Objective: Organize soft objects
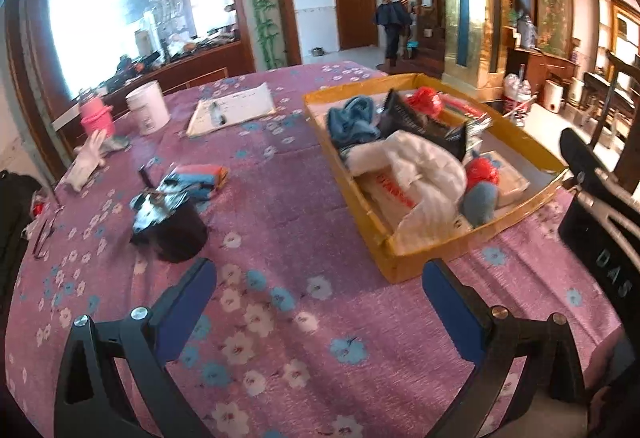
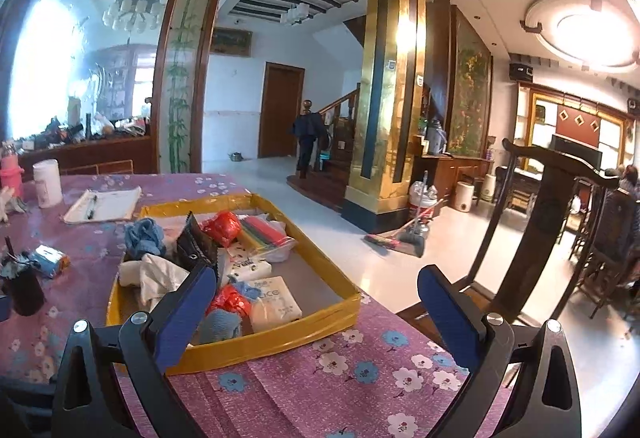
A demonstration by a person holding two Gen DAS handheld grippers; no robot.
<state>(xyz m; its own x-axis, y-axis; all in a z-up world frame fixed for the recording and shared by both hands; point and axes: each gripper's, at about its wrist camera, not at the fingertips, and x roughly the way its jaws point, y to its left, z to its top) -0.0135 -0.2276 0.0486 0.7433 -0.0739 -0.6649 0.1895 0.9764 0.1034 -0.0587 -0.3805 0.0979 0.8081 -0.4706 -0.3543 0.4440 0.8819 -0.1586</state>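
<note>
I held both the left gripper (image 1: pixel 318 292) and right gripper (image 2: pixel 316 296) wide and empty — the yellow tray (image 1: pixel 472 234) of soft things lay just ahead of their jaws, within easy reach

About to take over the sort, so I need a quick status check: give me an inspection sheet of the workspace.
Surface: table under a purple flowered cloth, bare in front of both claws.
Job's things: yellow tray holding a blue cloth, white bag, black pouch, red bags, tissue packs.
Clutter: black pot, white cup, pink bottle, notepad with pen, white glove.
Grippers: left claw and right claw open, empty.
Cables: nothing seen.
Surroundings: wooden chair, broom, person near stairs.
</note>
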